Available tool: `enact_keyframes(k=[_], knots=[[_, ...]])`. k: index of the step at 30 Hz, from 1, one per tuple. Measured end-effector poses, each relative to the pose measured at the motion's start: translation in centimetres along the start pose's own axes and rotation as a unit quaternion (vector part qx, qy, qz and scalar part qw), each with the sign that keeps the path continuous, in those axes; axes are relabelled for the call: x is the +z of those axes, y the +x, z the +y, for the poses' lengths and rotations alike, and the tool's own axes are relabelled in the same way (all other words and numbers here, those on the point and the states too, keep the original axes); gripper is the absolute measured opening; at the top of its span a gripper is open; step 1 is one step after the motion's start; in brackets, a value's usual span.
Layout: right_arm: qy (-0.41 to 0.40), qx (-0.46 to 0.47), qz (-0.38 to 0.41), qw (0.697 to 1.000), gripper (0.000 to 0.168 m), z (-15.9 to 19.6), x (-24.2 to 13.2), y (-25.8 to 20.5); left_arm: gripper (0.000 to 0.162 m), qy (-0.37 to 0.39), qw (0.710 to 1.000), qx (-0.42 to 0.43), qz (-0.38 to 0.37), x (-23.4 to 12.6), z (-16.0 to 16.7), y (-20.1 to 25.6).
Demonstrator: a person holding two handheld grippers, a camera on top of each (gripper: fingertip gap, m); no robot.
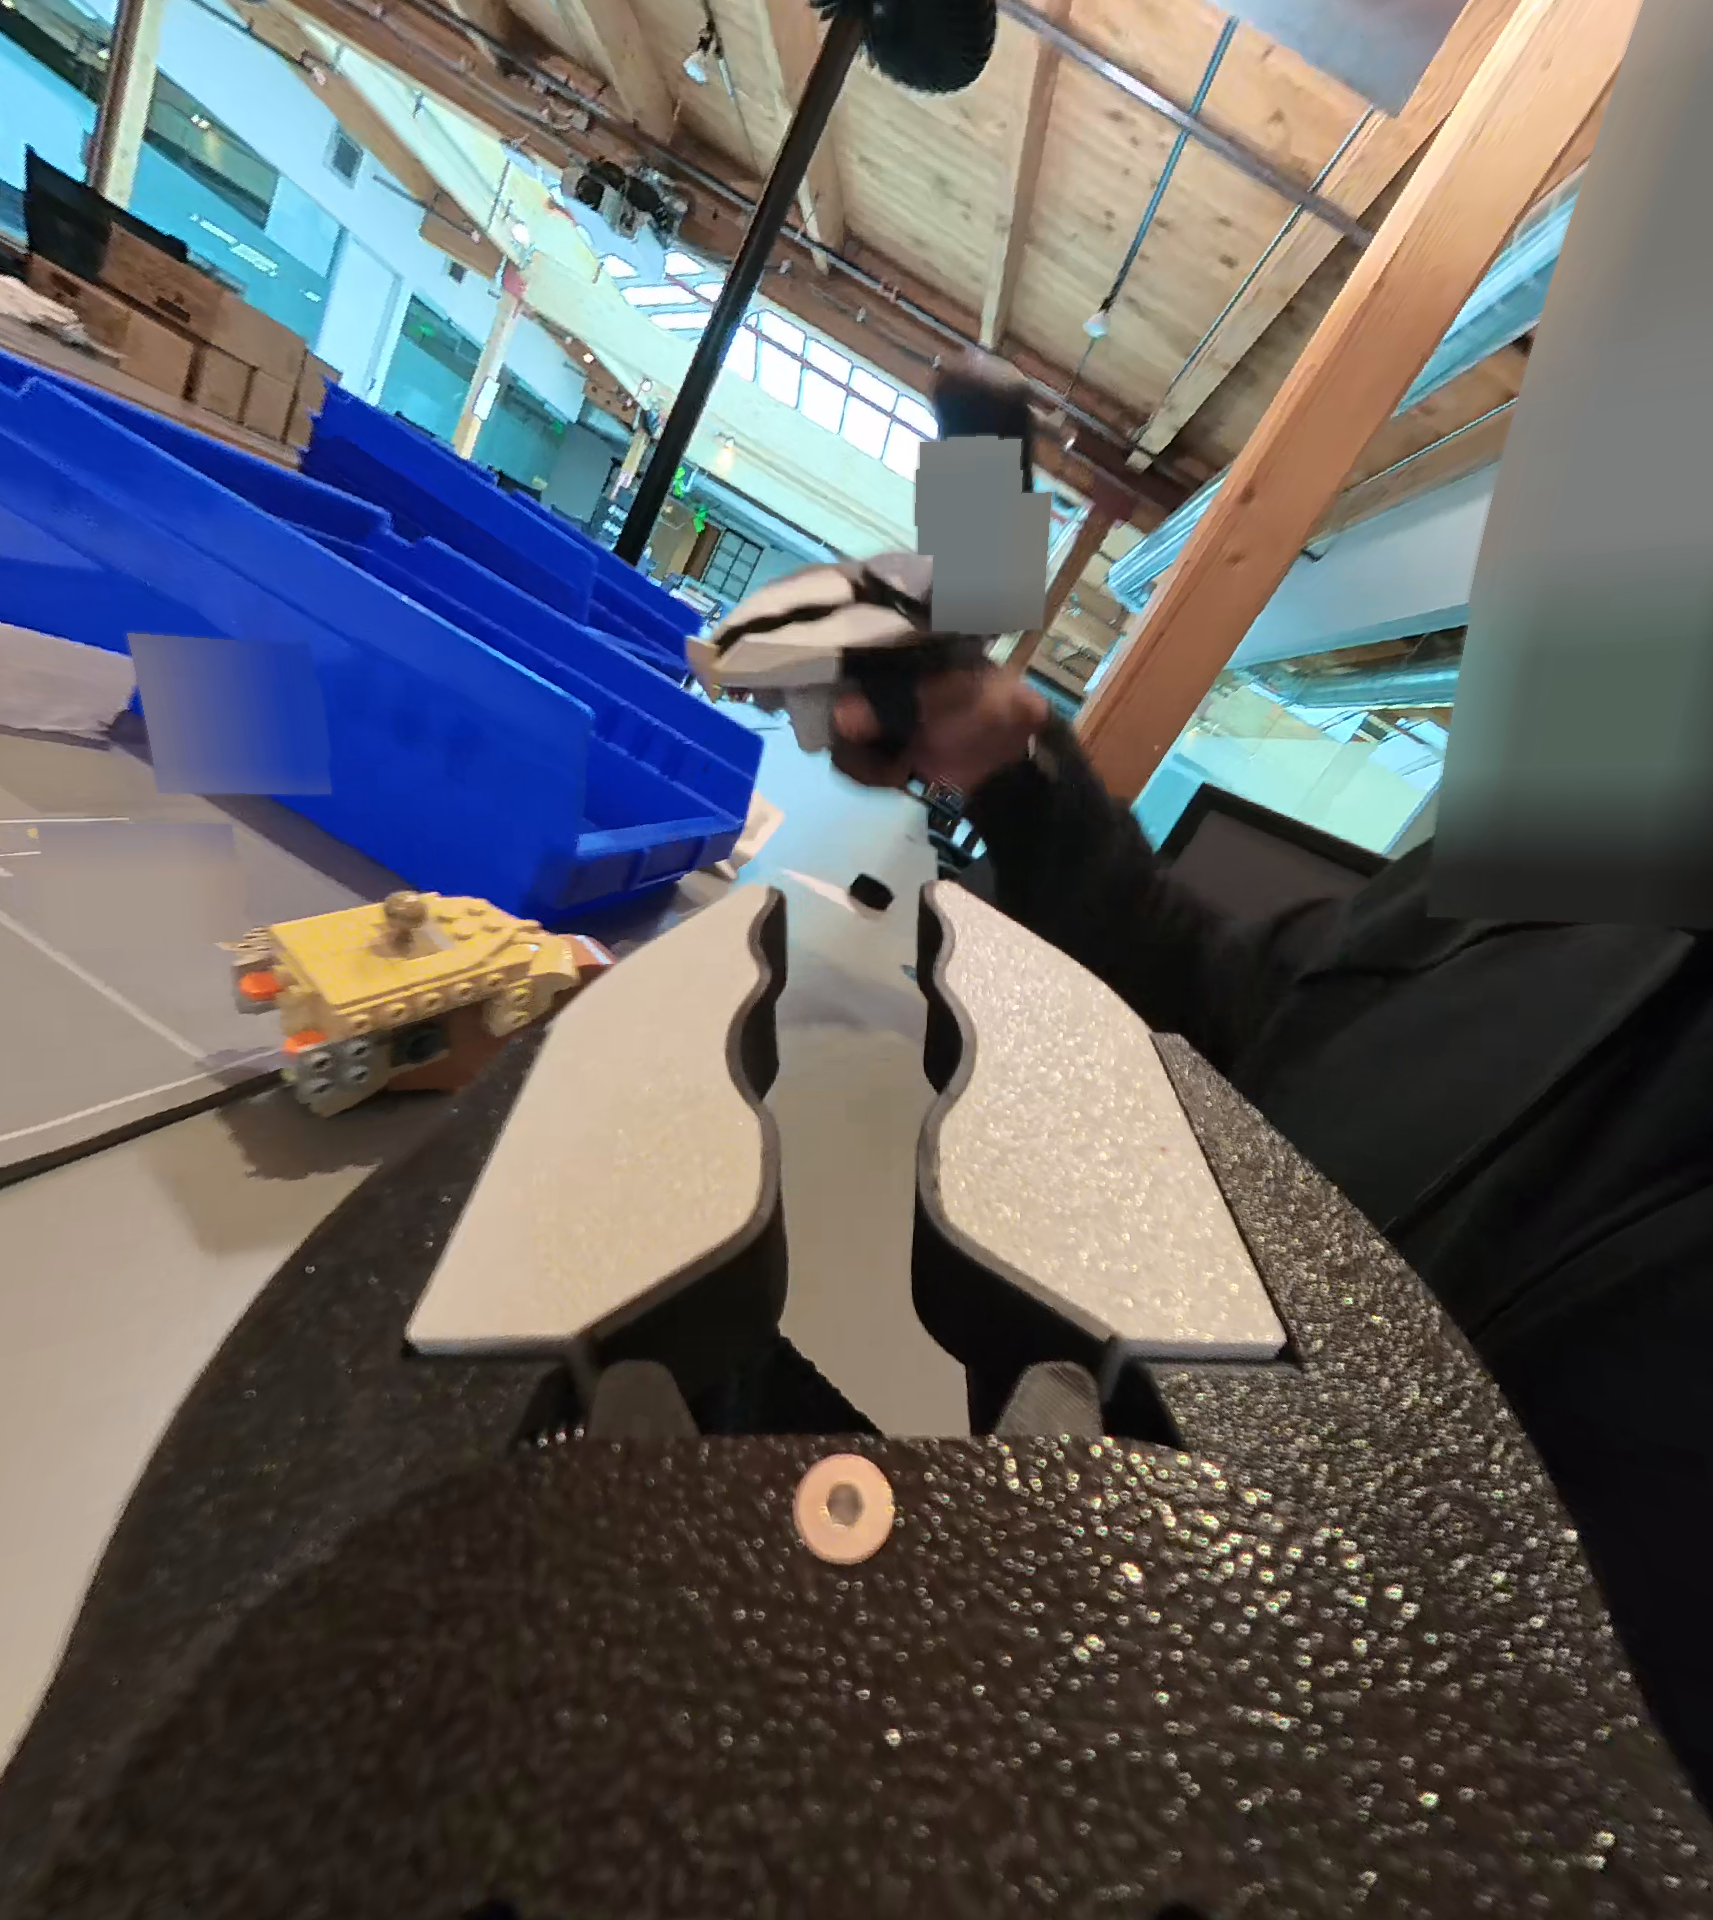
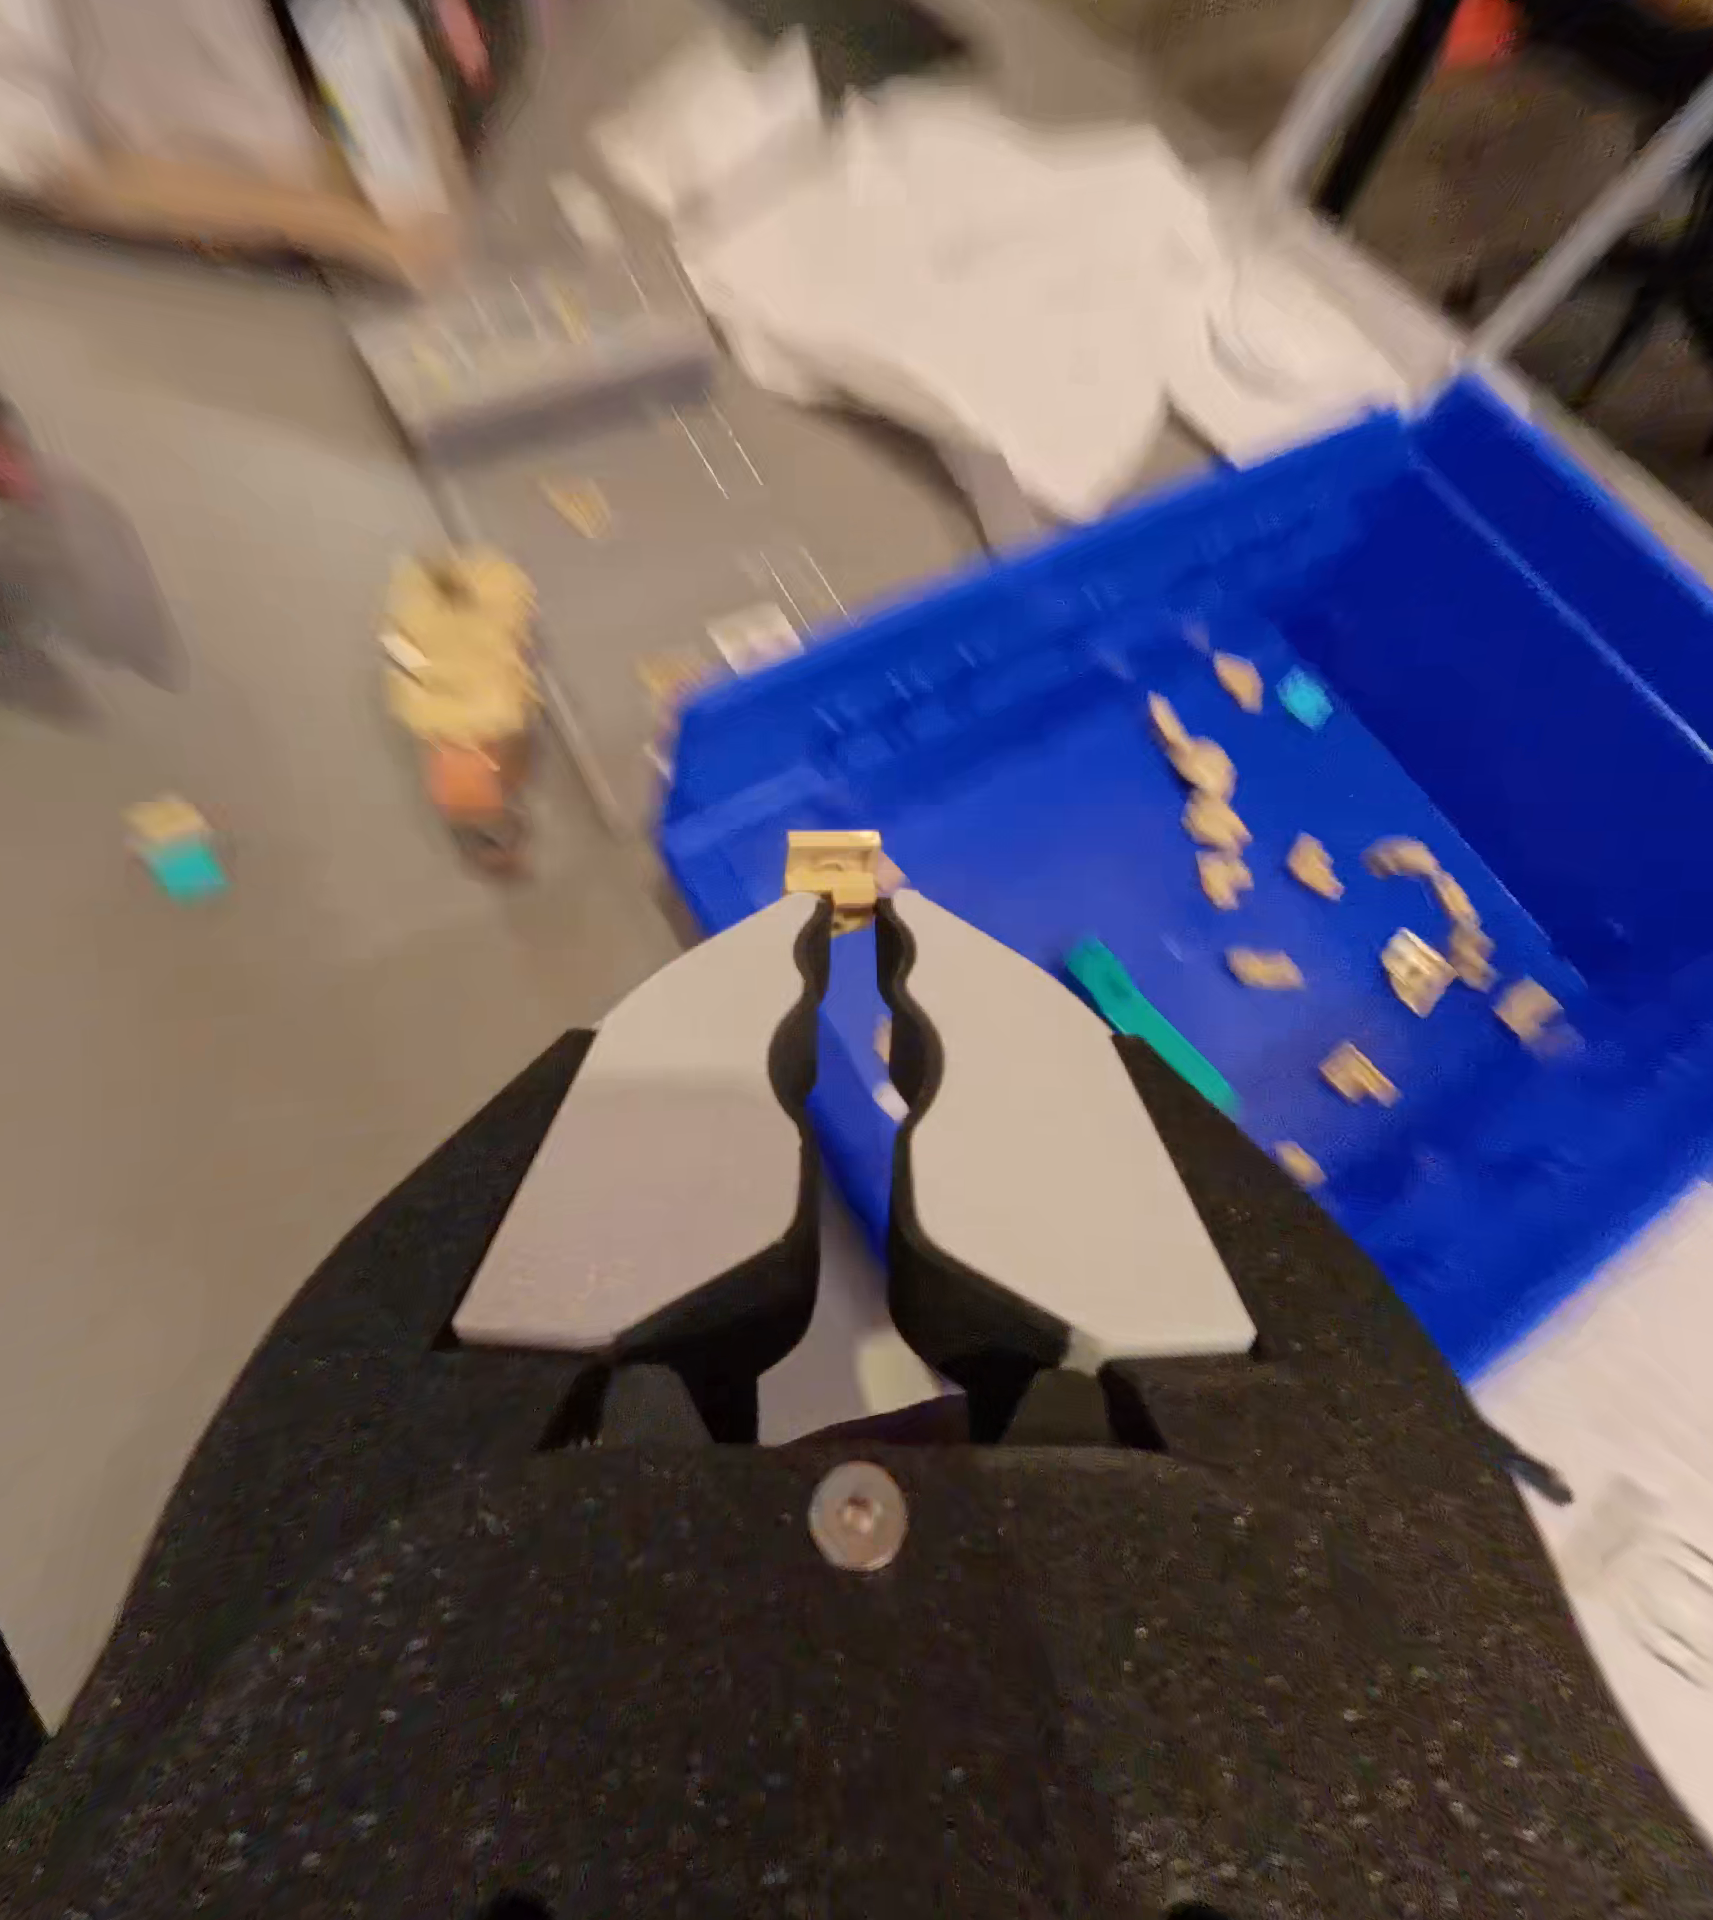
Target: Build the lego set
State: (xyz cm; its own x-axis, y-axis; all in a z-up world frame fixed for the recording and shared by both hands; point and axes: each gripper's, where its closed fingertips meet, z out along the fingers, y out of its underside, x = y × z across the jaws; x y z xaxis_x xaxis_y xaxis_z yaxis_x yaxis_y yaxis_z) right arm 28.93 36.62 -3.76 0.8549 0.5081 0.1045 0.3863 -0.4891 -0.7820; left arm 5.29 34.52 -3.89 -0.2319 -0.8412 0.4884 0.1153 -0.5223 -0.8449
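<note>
— Tan plastic shows at the right gripper (image 2: pixel 850 914): why is that small brick (image 2: pixel 831 868) pinched by its lower edge?

— Probably so its studded face stays free for pressing on. The jaws are nearly together, clamped on it, with the blue bin (image 2: pixel 1247 1299) of loose pieces right of them.

— And the left gripper (image 1: pixel 852 914)?

— Its jaws stand apart, holding nothing; the partly built model (image 1: pixel 395 997) rests left of them, probably waiting to be steadied.
</note>
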Motion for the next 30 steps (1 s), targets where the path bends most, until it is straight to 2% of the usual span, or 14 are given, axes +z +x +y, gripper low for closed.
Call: enact_keyframes(k=[2,5,9,14,17,21,28,29,30], knots=[[-0.093,-0.002,0.008,0.996,0.008,1.6,0.2,3.6,0.023,-0.004,1.000,-0.001,-0.007,0.1,-0.2,-0.7],[-0.191,-0.021,0.000,0.981,0.008,3.4,1.5,7.2,0.023,-0.004,1.000,-0.001,-0.019,0.3,-0.6,-1.7],[-0.270,-0.054,-0.021,0.961,0.008,5.0,3.9,9.2,0.023,0.007,0.999,-0.004,-0.039,0.2,-1.2,-2.9],[-0.313,-0.089,-0.048,0.944,0.009,5.8,6.3,9.7,0.023,0.021,0.998,-0.023,-0.053,0.0,-1.8,-4.1],[-0.339,-0.121,-0.041,0.932,0.021,6.3,7.7,10.8,0.022,0.023,0.998,-0.029,-0.055,0.0,-2.1,-4.6],[-0.329,-0.110,-0.025,0.938,0.027,5.2,11.0,12.2,0.022,0.023,0.998,-0.032,-0.051,0.1,-2.2,-4.9],[-0.341,-0.102,-0.019,0.934,0.029,5.5,14.8,13.5,0.021,0.037,0.998,-0.019,-0.044,-0.4,-2.4,-4.3],[-0.345,-0.101,-0.022,0.933,0.027,5.7,15.0,13.5,0.021,0.037,0.998,-0.020,-0.042,-0.4,-2.4,-4.2],[-0.342,-0.093,-0.034,0.935,0.019,5.7,15.2,13.2,0.021,0.038,0.998,-0.020,-0.041,-0.5,-2.4,-4.1]])
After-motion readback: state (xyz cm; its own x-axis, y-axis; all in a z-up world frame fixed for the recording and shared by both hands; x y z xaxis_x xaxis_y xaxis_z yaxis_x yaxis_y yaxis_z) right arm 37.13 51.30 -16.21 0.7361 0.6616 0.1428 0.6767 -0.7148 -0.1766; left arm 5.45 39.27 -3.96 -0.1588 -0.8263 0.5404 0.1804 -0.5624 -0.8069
